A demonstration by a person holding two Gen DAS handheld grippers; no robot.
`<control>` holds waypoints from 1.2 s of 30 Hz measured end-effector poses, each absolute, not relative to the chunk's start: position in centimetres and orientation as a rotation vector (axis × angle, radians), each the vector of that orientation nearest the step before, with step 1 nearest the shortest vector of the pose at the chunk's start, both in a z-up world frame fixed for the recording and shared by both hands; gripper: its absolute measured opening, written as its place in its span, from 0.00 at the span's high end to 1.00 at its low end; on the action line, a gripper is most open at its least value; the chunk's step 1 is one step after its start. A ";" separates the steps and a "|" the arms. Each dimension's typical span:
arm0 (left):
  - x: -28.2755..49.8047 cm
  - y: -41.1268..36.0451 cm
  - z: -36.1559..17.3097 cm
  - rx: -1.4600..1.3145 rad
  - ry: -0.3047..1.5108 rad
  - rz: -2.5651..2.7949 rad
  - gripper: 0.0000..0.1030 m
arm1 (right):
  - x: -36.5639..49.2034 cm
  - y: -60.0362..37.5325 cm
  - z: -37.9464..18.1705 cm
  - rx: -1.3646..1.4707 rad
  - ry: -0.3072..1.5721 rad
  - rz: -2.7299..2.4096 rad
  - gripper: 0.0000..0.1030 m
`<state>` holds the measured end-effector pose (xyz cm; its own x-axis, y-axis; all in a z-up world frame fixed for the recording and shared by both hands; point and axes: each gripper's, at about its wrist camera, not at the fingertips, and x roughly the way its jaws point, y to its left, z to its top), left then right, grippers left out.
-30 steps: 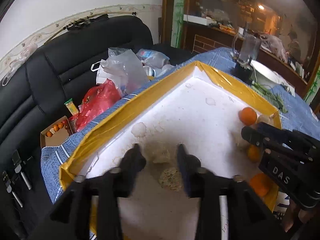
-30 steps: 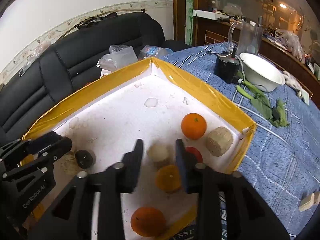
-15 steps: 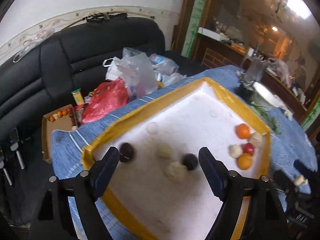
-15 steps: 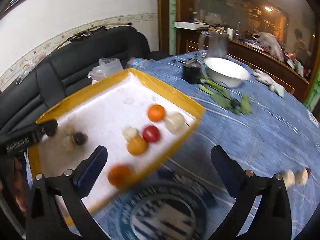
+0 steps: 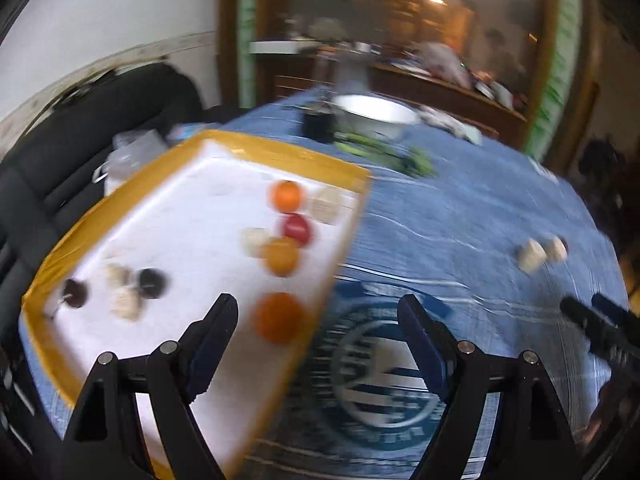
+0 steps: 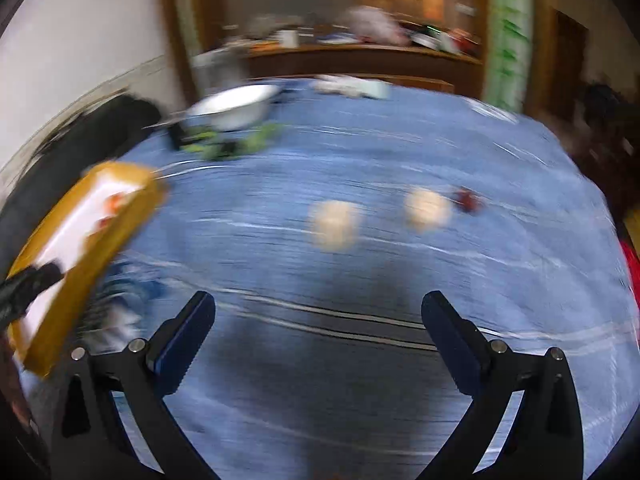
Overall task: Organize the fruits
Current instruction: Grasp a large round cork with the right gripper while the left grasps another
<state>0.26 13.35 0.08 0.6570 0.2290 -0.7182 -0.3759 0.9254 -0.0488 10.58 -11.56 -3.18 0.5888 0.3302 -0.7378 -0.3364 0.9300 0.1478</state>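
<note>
Right gripper (image 6: 318,320) up close, jaws spread wide and nothing between them, hanging over bare blue tablecloth (image 6: 360,380). Just ahead sit two pale round pieces (image 6: 334,224), with a small dark red fruit (image 6: 466,199) beside the farther one — all loose on the cloth, well apart from the tray (image 6: 120,216) off to the left. The picture is smeared, so what the pale ones are, I can't tell.

Left gripper (image 5: 318,344), also gaping and empty, sits over the tray's (image 5: 280,152) near corner. Inside: a near orange (image 5: 278,317), then a yellow-orange fruit (image 5: 282,255), a red one (image 5: 298,229) and another orange (image 5: 286,195), with dark and pale pieces at the left end. Beyond, a white bowl (image 5: 374,114) and greens.

The risk, to my eye: round pieces on cloth roll. A fast, off-centre close could knock one toward the table edge, or pinch cloth along with it.
</note>
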 end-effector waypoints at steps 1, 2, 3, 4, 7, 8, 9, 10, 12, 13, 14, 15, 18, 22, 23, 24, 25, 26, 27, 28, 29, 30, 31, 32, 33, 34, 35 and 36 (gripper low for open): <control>0.9 12.4 -0.1 -0.184 0.792 0.323 0.21 | 11.3 -13.0 -3.7 0.007 0.874 0.338 0.00; 1.5 11.4 -0.3 -0.172 0.799 0.300 0.21 | 11.8 -13.9 -3.9 0.014 0.884 0.311 0.00; 1.9 10.6 -0.4 -0.161 0.804 0.284 0.21 | 12.5 -15.0 -4.3 0.021 0.894 0.280 0.01; 2.6 9.6 -0.5 -0.145 0.811 0.264 0.21 | 12.9 -15.6 -4.5 0.022 0.896 0.265 0.02; 4.4 7.2 -0.8 -0.088 0.828 0.220 0.21 | 14.4 -16.5 -5.0 0.017 0.903 0.244 0.07; 5.1 6.2 -1.0 -0.065 0.837 0.202 0.21 | 15.2 -16.5 -5.1 0.014 0.906 0.245 0.09; 5.5 5.4 -1.2 -0.049 0.842 0.188 0.21 | 15.7 -16.5 -5.1 0.012 0.906 0.247 0.13; 5.8 4.9 -1.4 -0.038 0.846 0.177 0.21 | 16.1 -16.3 -5.1 0.010 0.903 0.246 0.15; 6.2 3.9 -1.6 -0.021 0.854 0.157 0.21 | 17.6 -15.9 -5.5 0.000 0.907 0.250 0.24; 6.2 3.7 -1.6 -0.019 0.851 0.152 0.21 | 18.3 -15.6 -5.7 -0.009 0.912 0.250 0.25; 6.3 3.6 -1.6 -0.018 0.849 0.149 0.21 | 19.0 -15.2 -6.0 -0.018 0.912 0.249 0.27; 6.6 3.5 -1.6 -0.017 0.846 0.149 0.21 | 19.4 -15.0 -6.2 -0.021 0.912 0.248 0.31; 7.7 3.1 -1.7 -0.024 0.846 0.152 0.21 | 21.4 -14.3 -7.0 -0.001 0.940 0.258 0.49; 9.4 1.9 -2.0 -0.029 0.836 0.127 0.21 | 21.6 -14.2 -6.3 0.003 0.908 0.280 0.64; 9.9 1.4 -2.1 -0.029 0.834 0.118 0.21 | 21.4 -14.4 -6.3 0.003 0.907 0.282 0.64; 10.4 0.9 -2.3 -0.030 0.837 0.105 0.21 | 21.1 -14.9 -6.2 0.000 0.902 0.275 0.64; 11.0 0.4 -2.5 -0.030 0.841 0.093 0.21 | 20.7 -15.7 -6.1 0.004 0.898 0.263 0.64; 11.6 -0.3 -2.7 -0.027 0.846 0.081 0.21 | 20.4 -16.4 -6.0 0.014 0.898 0.255 0.64; 12.2 -1.0 -3.0 -0.023 0.849 0.070 0.21 | 20.1 -17.2 -5.8 0.028 0.898 0.247 0.64; 12.7 -1.5 -3.1 -0.021 0.851 0.061 0.21 | 19.5 -18.1 -5.6 0.038 0.892 0.236 0.64; 13.4 -2.2 -3.4 -0.020 0.853 0.055 0.21 | 18.9 -19.0 -5.4 0.047 0.884 0.227 0.64; 14.0 -2.9 -3.6 -0.017 0.858 0.049 0.21 | 18.7 -19.4 -5.3 0.055 0.882 0.225 0.64; 14.6 -3.3 -3.7 -0.016 0.861 0.045 0.21 | 18.2 -20.1 -5.1 0.065 0.879 0.223 0.64; 15.2 -3.7 -4.0 -0.015 0.860 0.045 0.21 | 17.7 -20.7 -4.9 0.073 0.872 0.219 0.64; 15.7 -4.0 -4.2 -0.010 0.860 0.045 0.32 | 17.4 -21.0 -4.7 0.080 0.868 0.217 0.64; 16.5 -4.3 -4.6 0.007 0.880 0.046 0.47 | 17.1 -21.2 -4.6 0.085 0.866 0.219 0.64; 17.2 -4.5 -5.0 0.032 0.913 0.043 0.72 | 16.8 -21.4 -4.5 0.090 0.861 0.220 0.64; 17.0 -4.5 -4.8 0.041 0.894 0.051 0.72 | 16.4 -21.4 -4.4 0.092 0.859 0.223 0.64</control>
